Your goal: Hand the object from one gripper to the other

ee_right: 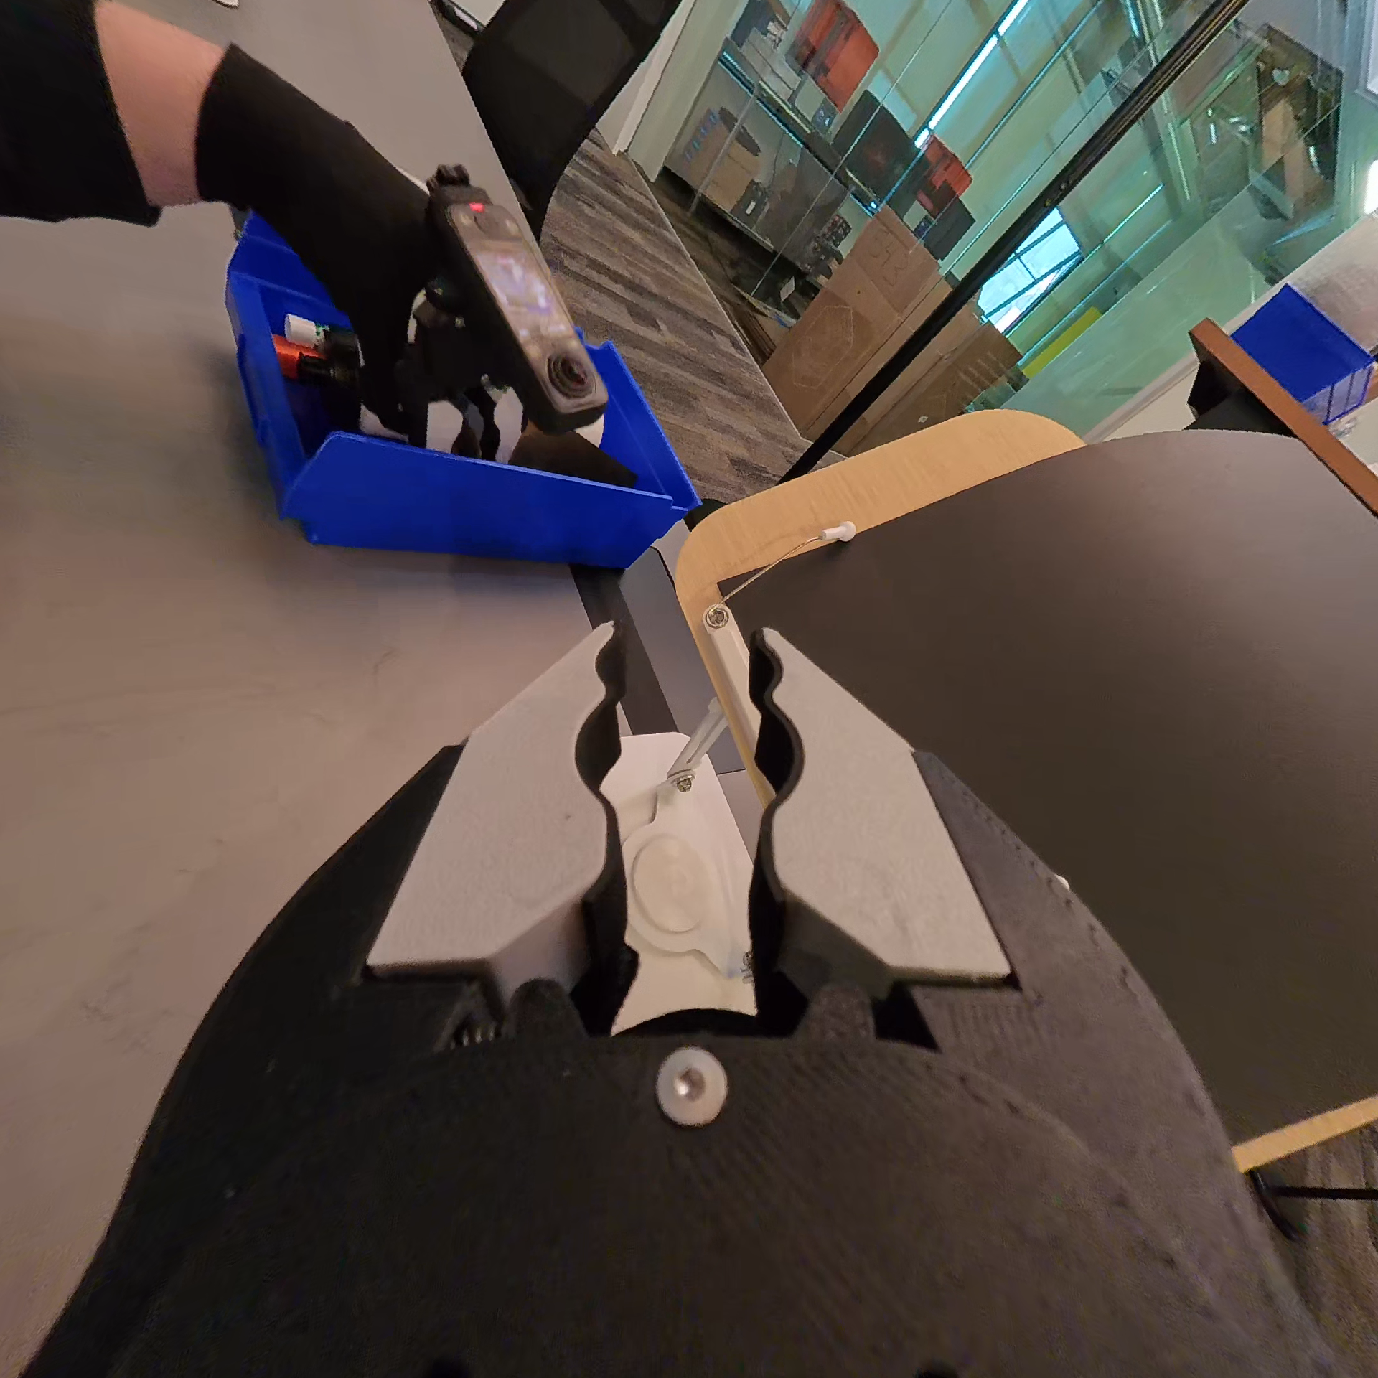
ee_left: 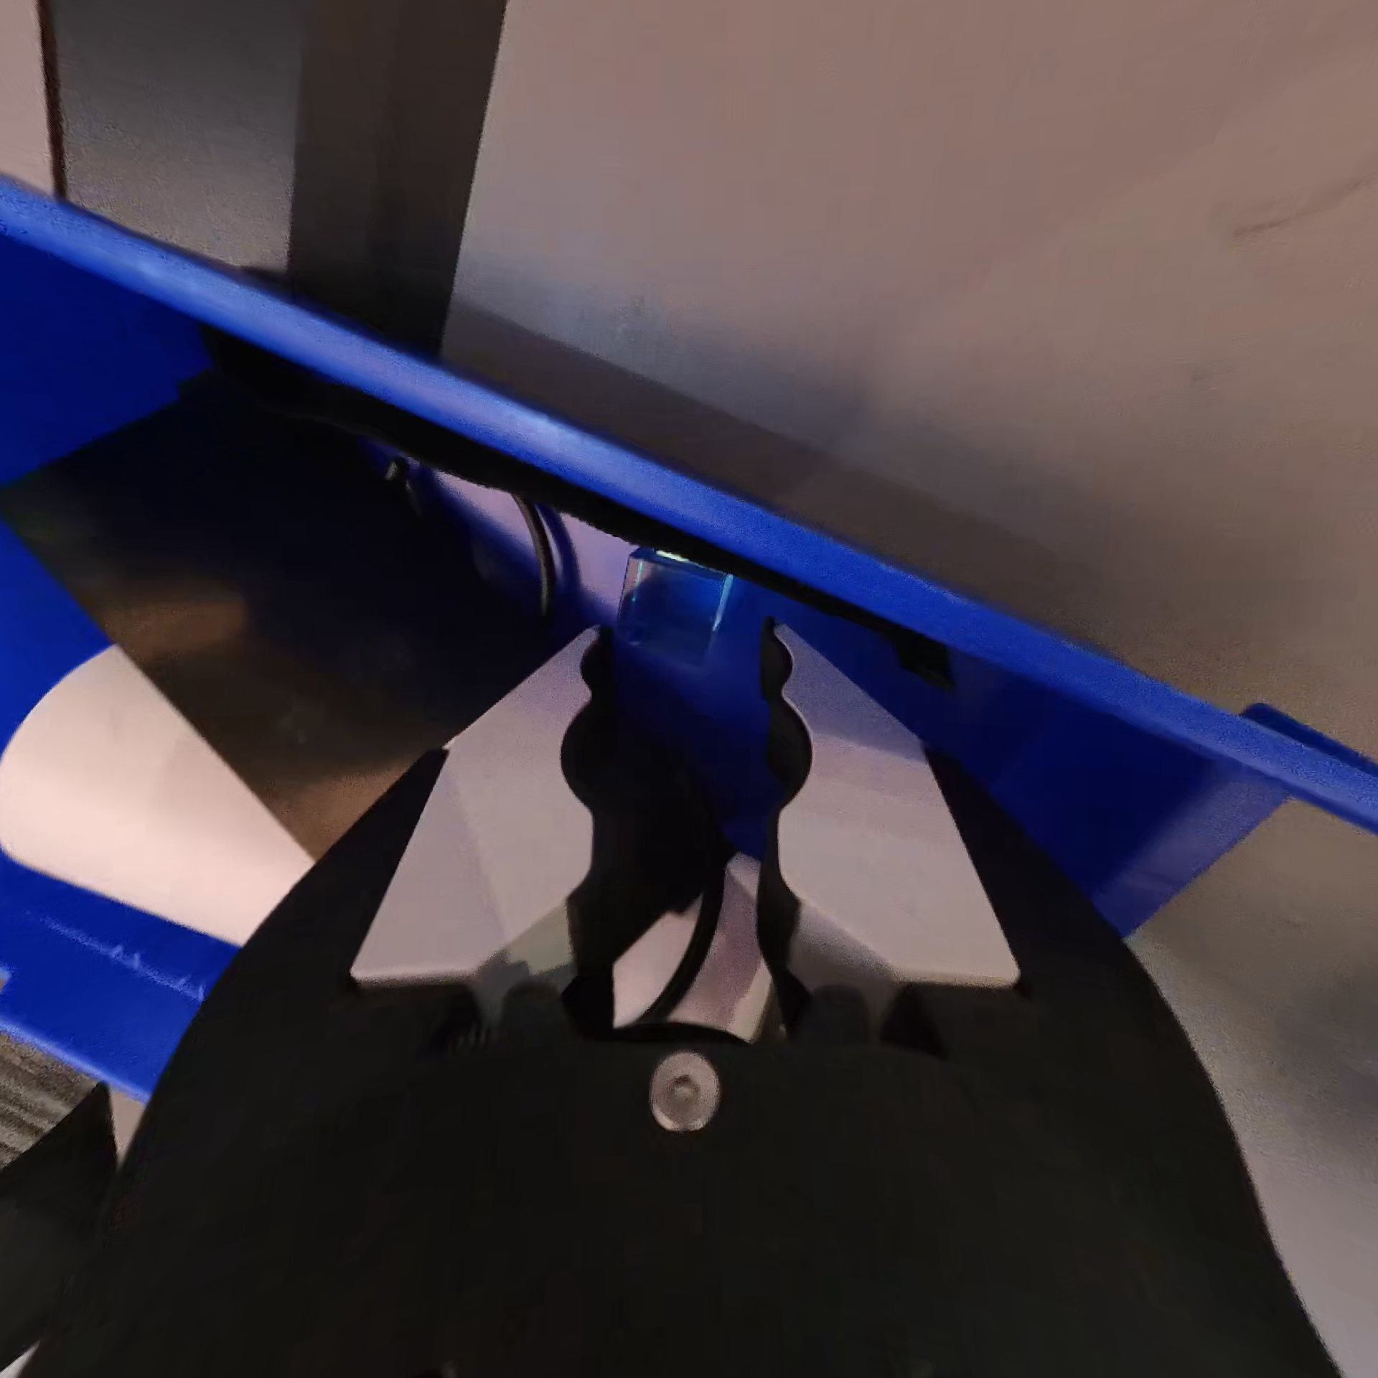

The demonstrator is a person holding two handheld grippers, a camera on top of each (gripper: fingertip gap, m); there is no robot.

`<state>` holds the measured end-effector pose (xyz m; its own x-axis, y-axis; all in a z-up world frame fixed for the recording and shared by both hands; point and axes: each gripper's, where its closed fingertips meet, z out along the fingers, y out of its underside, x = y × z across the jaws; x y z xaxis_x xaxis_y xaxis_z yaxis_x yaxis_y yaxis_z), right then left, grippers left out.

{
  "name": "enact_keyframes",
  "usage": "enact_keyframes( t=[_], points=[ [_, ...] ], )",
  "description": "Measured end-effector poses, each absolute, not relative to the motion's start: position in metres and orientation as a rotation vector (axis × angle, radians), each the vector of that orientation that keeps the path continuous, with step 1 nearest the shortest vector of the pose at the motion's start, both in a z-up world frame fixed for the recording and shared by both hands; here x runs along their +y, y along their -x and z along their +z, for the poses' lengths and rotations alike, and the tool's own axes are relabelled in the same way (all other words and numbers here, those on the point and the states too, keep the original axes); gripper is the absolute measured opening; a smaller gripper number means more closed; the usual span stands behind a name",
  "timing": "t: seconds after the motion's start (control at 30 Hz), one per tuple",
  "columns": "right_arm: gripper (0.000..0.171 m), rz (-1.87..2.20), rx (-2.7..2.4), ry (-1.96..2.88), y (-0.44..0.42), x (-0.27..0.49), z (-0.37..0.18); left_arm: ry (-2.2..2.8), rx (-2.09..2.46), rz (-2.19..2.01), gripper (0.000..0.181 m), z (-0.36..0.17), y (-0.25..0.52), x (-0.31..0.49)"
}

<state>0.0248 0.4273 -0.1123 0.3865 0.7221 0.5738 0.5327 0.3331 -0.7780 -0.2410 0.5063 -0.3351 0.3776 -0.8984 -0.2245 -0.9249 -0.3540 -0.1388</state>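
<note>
Both grippers read as parted from my seat. My left gripper [ee_left: 682, 634] is down inside the blue bin [ee_left: 746, 514], its wavy black fingers [ee_left: 596, 716] a moderate gap apart. A small clear block [ee_left: 671, 608] sits just past the tips, toward twelve o'clock, against the bin's far wall. It looks apart from both fingers, though the blur keeps me from being sure. A dark cable [ee_left: 548, 559] curls at about eleven o'clock from the block.

From the right wrist view, my right gripper [ee_right: 682, 641] hovers with nothing between its fingers, the gap about the same. Beneath it I see the gray table [ee_right: 224, 708] at nine o'clock, a black panel [ee_right: 1081, 708] with a pale wood edge at three o'clock, and a white fitting [ee_right: 678, 880] in the seam between them.

Up at eleven o'clock in that same view, a black-gloved hand [ee_right: 313, 194] carries the left gripper [ee_right: 477, 432] with its camera [ee_right: 522, 313] into the blue bin [ee_right: 462, 507], which rests on the table near its far edge. Small red, white and black items [ee_right: 313, 347] lie in the bin's back corner, just left of that gripper.
</note>
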Motion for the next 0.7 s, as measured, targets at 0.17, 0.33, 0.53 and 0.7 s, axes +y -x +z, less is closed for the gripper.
enact_keyframes(
  t=[0.17,0.33,0.53,0.7],
  points=[
    [0.03,0.183,-1.266,1.314,-0.027,0.426,-0.109,2.413,1.608,0.175,0.029,-0.344,0.241,0.513],
    [0.03,0.187,-1.266,1.306,-0.028,0.424,-0.107,2.37,1.508,0.156,0.028,-0.333,0.24,0.516],
    [0.03,0.197,-1.283,1.276,-0.022,0.417,-0.104,2.209,1.192,-0.065,0.027,-0.28,0.232,0.515],
    [0.034,0.214,-1.297,1.251,-0.013,0.411,-0.104,1.99,1.035,-0.267,0.027,-0.219,0.213,0.501]
  ],
)
